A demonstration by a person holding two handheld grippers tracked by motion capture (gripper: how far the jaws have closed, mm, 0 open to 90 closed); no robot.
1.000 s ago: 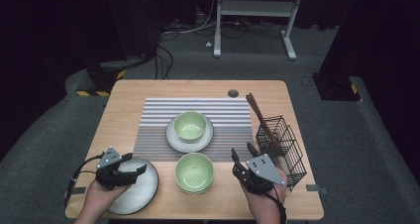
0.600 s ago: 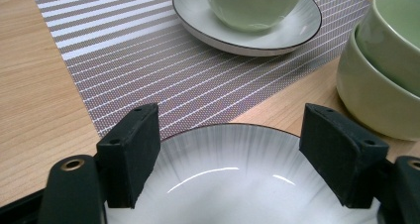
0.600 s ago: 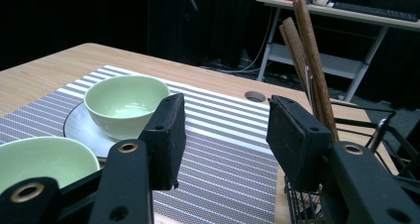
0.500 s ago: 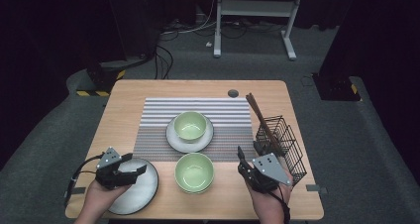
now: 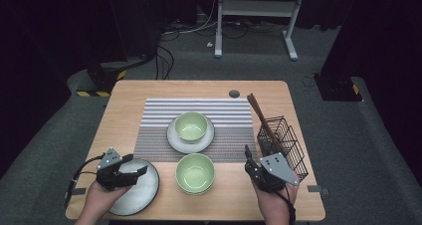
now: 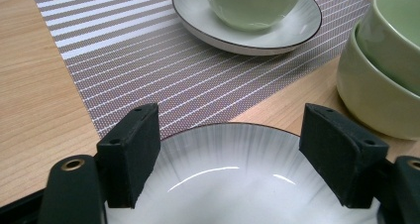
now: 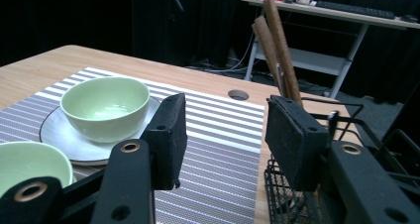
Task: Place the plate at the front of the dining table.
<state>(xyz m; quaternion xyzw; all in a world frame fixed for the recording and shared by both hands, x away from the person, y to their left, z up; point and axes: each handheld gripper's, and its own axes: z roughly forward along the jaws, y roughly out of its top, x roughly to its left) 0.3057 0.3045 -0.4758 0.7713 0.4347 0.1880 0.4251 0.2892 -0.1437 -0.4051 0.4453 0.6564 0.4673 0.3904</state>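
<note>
- Left gripper (image 6: pixel 233 159): jaws apart, empty, straddling the near part of the plate (image 6: pixel 233 184) just below; no contact visible.
- Right gripper (image 7: pixel 223 140): jaws apart, empty; wire basket (image 7: pixel 297 194) with chopsticks (image 7: pixel 277 40) just ahead to its right.
- Risk: smooth plate rim slides from the pads if gripped shallow.
- Risk: lifted plate swings into stacked bowls (image 6: pixel 386 70) right of the left gripper.

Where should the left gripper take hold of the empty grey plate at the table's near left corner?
Probably the grey plate's raised near rim, coming low from the person's side. The plate lies flat and shallow, so only its edge offers a pinch. The left gripper already hangs over it with fingers open and spread wide.
</note>
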